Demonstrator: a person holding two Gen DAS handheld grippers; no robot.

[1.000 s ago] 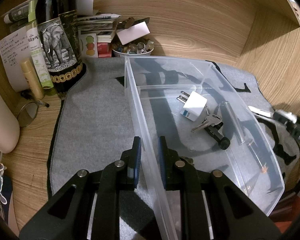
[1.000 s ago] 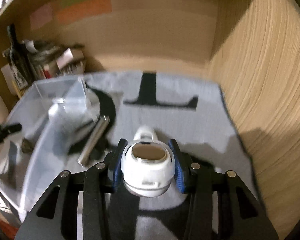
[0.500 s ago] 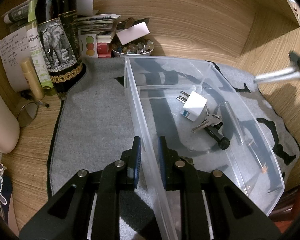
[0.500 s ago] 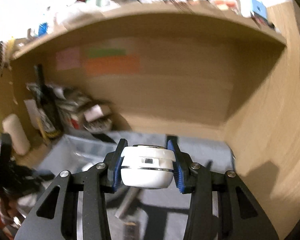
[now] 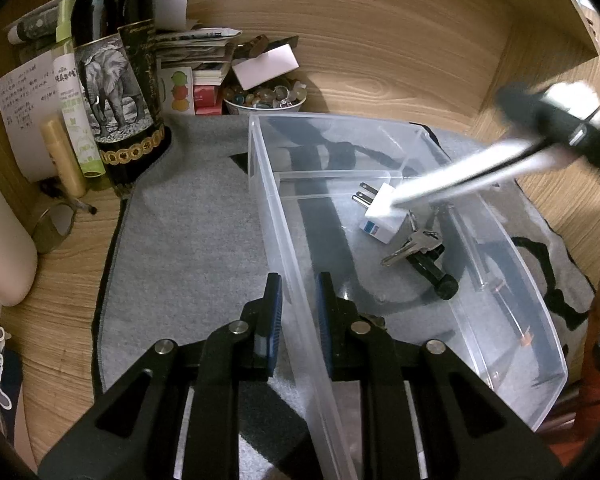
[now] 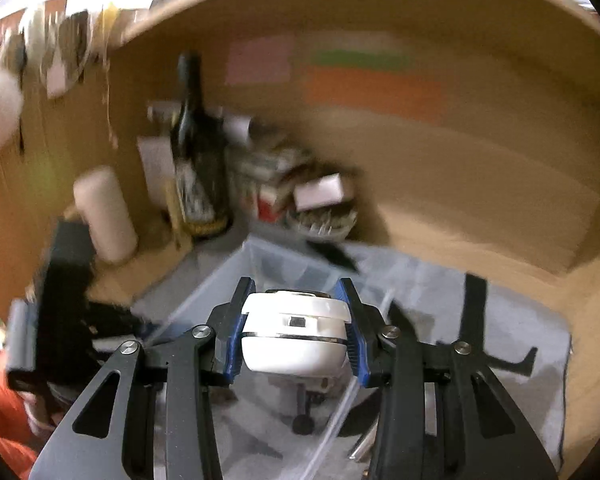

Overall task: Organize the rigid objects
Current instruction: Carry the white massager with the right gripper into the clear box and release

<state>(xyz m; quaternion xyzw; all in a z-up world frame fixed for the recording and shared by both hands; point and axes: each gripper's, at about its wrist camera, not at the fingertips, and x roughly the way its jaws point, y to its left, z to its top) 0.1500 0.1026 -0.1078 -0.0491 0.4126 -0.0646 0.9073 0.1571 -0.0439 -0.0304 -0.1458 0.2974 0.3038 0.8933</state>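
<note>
In the left wrist view, nearest the lens, the left gripper (image 5: 297,300) has its fingers (image 5: 273,304) pinching the near left wall of the clear plastic bin (image 5: 540,320), one blue pad outside the wall and one inside. The bin sits on a grey mat (image 5: 188,240) spread over the wooden worktop (image 5: 64,272). Inside the bin, toward 2 o'clock from the fingers, lie a black cylindrical item (image 5: 432,270), a bunch of keys (image 5: 410,246) touching it, and just beyond them a white plug adapter (image 5: 382,214) with its prongs pointing to 10 o'clock. A low divider (image 5: 340,175) crosses the bin beyond the adapter. At 3 o'clock a blurred black-and-white streak (image 5: 500,160) hangs above the bin; what it is cannot be told. Farther off, at 10 to 11 o'clock, stand a dark bottle with an elephant label (image 5: 114,92), a yellow tube (image 5: 62,156) and a bowl of pebbles (image 5: 266,98) against the wooden back wall.

In the right wrist view, the right gripper (image 6: 296,332) has its fingers (image 6: 236,336) clamped on the two sides of a round white device (image 6: 294,330), held in the air over the bin (image 6: 276,264). Below it lie the blurred bin contents. Beyond, at 11 o'clock, are the bottle (image 6: 196,152) and a pale roll (image 6: 106,216); coloured notes (image 6: 374,88) hang on the back wall.
</note>
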